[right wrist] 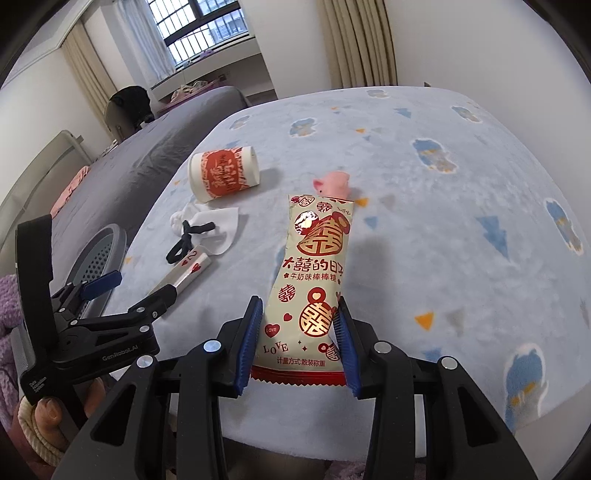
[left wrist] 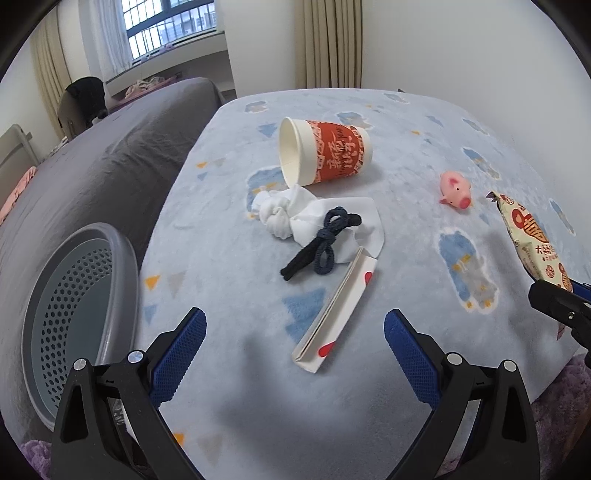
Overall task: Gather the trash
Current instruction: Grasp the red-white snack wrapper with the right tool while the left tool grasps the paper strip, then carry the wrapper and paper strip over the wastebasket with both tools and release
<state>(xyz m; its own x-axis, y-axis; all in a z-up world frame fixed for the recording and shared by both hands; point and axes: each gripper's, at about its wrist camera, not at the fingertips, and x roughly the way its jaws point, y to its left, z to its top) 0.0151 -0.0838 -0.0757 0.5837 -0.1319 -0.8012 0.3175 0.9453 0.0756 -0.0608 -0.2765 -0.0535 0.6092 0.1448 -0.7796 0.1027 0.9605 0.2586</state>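
Counting the loose things ahead of the fingers, one of each is seen: one paper cup (left wrist: 325, 153) tipped on its side, one crumpled white tissue (left wrist: 317, 216), one dark knotted cord (left wrist: 317, 243) laid across the tissue, one folded playing card (left wrist: 334, 314), one pink toy pig (left wrist: 456, 190) and one snack wrapper (right wrist: 314, 280); the wrapper is clamped at its lower end between the closed blue pads of the right gripper (right wrist: 299, 343) and is held out beyond the fingertips, clear of the blanket; the left gripper (left wrist: 295, 336) is spread wide with nothing between its fingers, the card lying just beyond and between them, the cord and tissue past that, the cup farthest off; the pig is seen beyond the wrapper's far end; one grey perforated basket (left wrist: 122, 258) is found beside the left gripper's left finger, and nothing can be made out in the visible part of it; everything rests on a pale blue patterned blanket (left wrist: 406, 147); a grey sofa (left wrist: 110, 155), beige curtains (left wrist: 328, 40) and a barred window (left wrist: 166, 22) are seen behind.
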